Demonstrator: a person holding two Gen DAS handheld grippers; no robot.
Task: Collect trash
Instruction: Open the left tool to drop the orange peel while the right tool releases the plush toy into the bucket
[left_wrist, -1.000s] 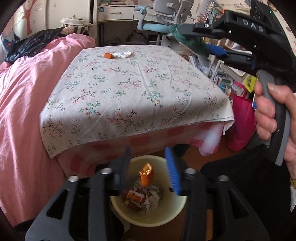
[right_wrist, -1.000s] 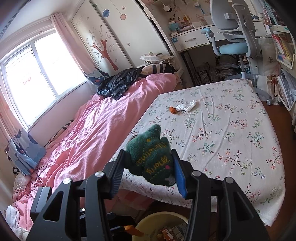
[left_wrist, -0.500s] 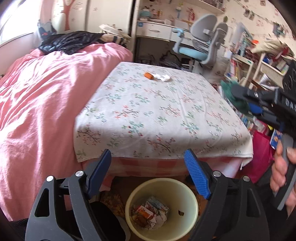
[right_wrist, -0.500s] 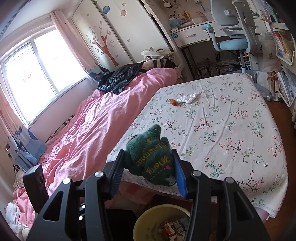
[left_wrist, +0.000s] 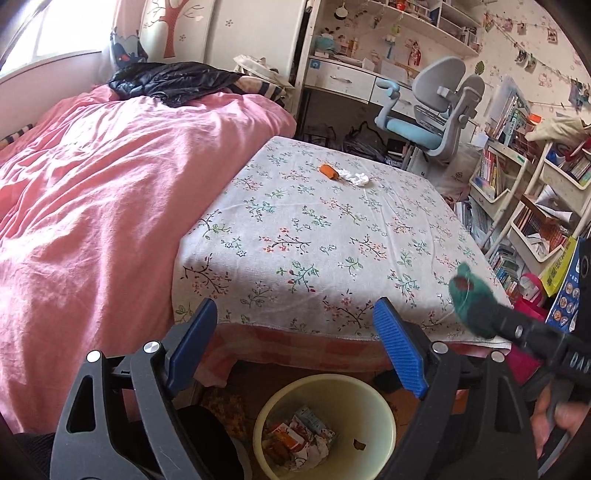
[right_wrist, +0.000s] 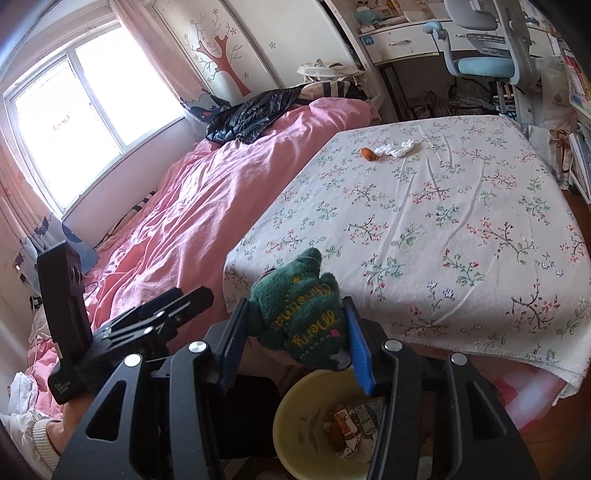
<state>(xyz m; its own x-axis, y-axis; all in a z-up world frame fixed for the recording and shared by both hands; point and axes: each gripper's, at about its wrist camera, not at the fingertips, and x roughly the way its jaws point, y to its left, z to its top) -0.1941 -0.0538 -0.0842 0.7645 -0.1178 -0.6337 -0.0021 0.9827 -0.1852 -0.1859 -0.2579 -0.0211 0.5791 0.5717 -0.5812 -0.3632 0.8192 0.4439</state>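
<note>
My left gripper (left_wrist: 293, 314) hangs above a pale yellow bin (left_wrist: 384, 406). Its jaws are opening and nothing is between them. Crumpled wrappers (left_wrist: 299, 439) lie in the bin. My right gripper (right_wrist: 294, 304) is shut on a green knitted item (right_wrist: 295, 325) with yellow lettering, just over the bin's rim (right_wrist: 288, 410). The left wrist view shows that green item (left_wrist: 469, 295) at the right edge. An orange scrap (left_wrist: 328, 170) and a white tissue (left_wrist: 356, 178) lie on the far side of the floral tablecloth (left_wrist: 332, 236).
A pink bedcover (left_wrist: 92, 206) lies against the table's left side, with a black jacket (left_wrist: 173, 81) at its far end. A blue desk chair (left_wrist: 432, 110) and bookshelves (left_wrist: 535, 206) stand behind and right. A red bag (left_wrist: 528, 306) sits by the table's right corner.
The orange scrap held in my left jaws a second ago is gone from them, and the jaws have spread wide. My right gripper has sunk toward the bin with the green item.
</note>
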